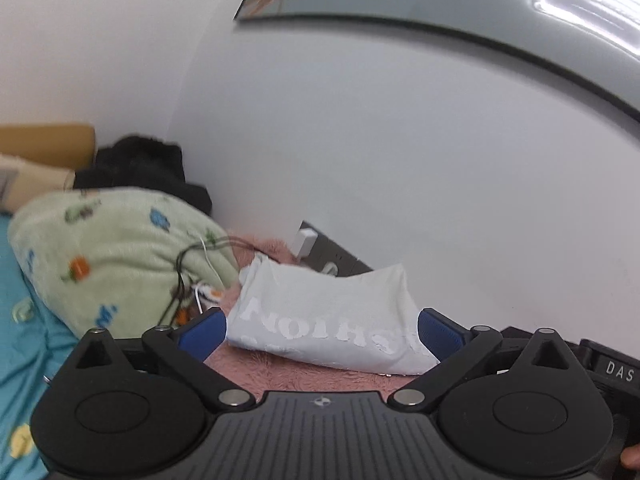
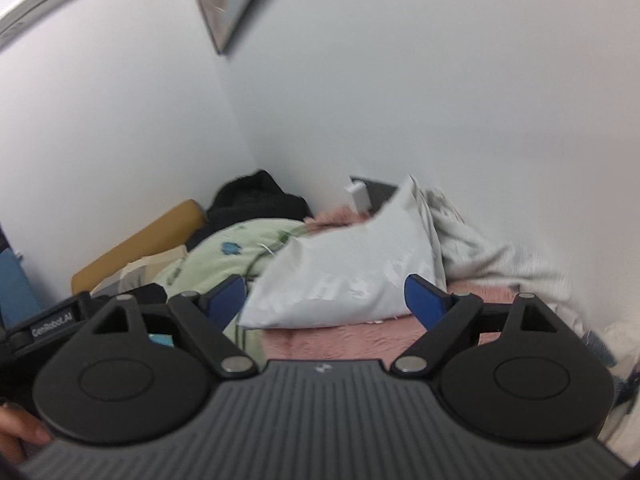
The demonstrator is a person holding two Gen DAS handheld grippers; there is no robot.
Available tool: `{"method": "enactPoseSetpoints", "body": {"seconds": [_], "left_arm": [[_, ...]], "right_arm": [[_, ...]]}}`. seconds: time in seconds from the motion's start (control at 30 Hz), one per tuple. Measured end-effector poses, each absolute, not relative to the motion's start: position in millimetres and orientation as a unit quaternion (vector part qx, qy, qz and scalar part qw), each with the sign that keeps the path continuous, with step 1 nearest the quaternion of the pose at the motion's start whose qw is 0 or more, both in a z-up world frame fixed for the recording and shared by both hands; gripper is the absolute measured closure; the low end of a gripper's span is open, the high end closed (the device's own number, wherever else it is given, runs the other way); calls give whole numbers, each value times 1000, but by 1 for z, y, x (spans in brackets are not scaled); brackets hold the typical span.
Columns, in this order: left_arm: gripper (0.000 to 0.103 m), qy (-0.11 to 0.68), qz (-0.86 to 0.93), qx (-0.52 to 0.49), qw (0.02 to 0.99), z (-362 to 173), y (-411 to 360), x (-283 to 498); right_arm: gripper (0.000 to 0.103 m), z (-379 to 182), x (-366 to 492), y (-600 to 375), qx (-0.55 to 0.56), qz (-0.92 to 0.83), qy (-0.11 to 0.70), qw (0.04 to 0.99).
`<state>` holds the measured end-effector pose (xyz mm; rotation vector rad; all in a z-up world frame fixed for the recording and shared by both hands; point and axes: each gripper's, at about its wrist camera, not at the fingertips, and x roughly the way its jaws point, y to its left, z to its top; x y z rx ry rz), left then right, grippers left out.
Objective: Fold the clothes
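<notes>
Folded white shirt (image 1: 332, 316), lettering partly hidden

White t-shirt (image 1: 328, 316) is folded into a compact rectangular bundle, white block lettering on its upper face, reading reversed in the left wrist view. It lies flat on the pink fuzzy blanket (image 1: 304, 376) near the wall, just beside the green patterned bedding. Right wrist view shows the same bundle (image 2: 352, 276), blurred.
</notes>
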<state>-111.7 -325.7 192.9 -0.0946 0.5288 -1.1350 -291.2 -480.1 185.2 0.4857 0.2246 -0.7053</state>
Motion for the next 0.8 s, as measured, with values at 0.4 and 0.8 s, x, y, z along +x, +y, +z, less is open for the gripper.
{"method": "enactPoseSetpoints", "body": {"seconds": [0.4, 0.8], "left_arm": [[0, 135, -507, -17, 851, 200, -229, -176], [0, 106, -496, -29, 862, 182, -179, -188]], "right_arm": [[15, 191, -316, -390, 125, -335, 51, 933], [15, 162, -299, -350, 70, -346, 36, 935]]}}
